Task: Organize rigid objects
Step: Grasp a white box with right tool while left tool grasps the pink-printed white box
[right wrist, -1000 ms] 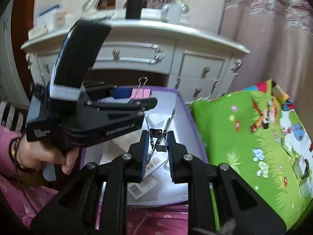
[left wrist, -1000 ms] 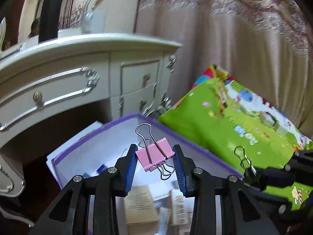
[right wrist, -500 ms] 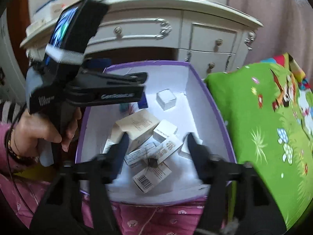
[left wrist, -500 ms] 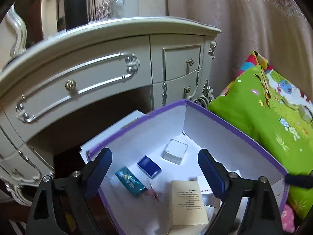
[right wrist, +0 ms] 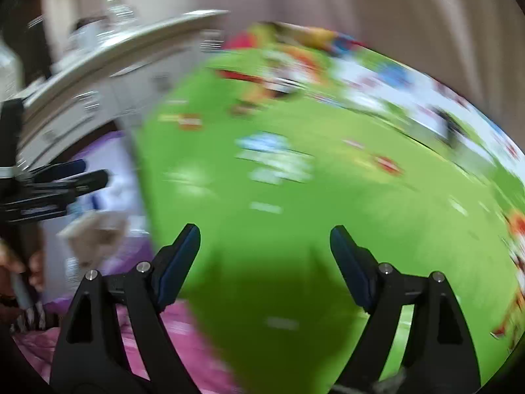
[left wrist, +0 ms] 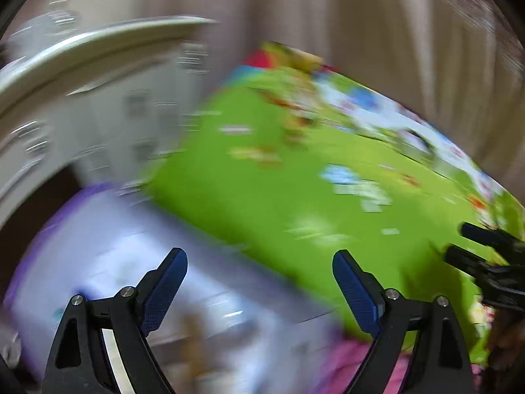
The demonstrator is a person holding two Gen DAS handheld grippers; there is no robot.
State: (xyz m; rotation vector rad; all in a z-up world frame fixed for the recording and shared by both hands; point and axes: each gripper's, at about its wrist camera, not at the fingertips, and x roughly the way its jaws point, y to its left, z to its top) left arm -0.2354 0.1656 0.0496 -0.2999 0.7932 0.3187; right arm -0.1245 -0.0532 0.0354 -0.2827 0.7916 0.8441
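- Cream dresser [left wrist: 98,75] with curved top at the left, blurred.
- Beige curtain [left wrist: 377,32] behind.
- Green patterned play mat [right wrist: 311,197] — bright, smeared by motion.

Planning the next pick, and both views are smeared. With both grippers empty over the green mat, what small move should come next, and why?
Probably steady both hands. The left gripper is open and empty, the right gripper is opening with nothing between its jaws, and the green mat is too blurred to show any item.

- The left gripper [left wrist: 259,282] has black triangular-cutout arms, silver screws and textured blue pads [left wrist: 164,292].
- The right gripper [right wrist: 264,262] is built alike: black frame, silver screws, dark blue pads [right wrist: 178,264].
- A striped black-and-white cuff [right wrist: 31,318] shows at the frame edge.
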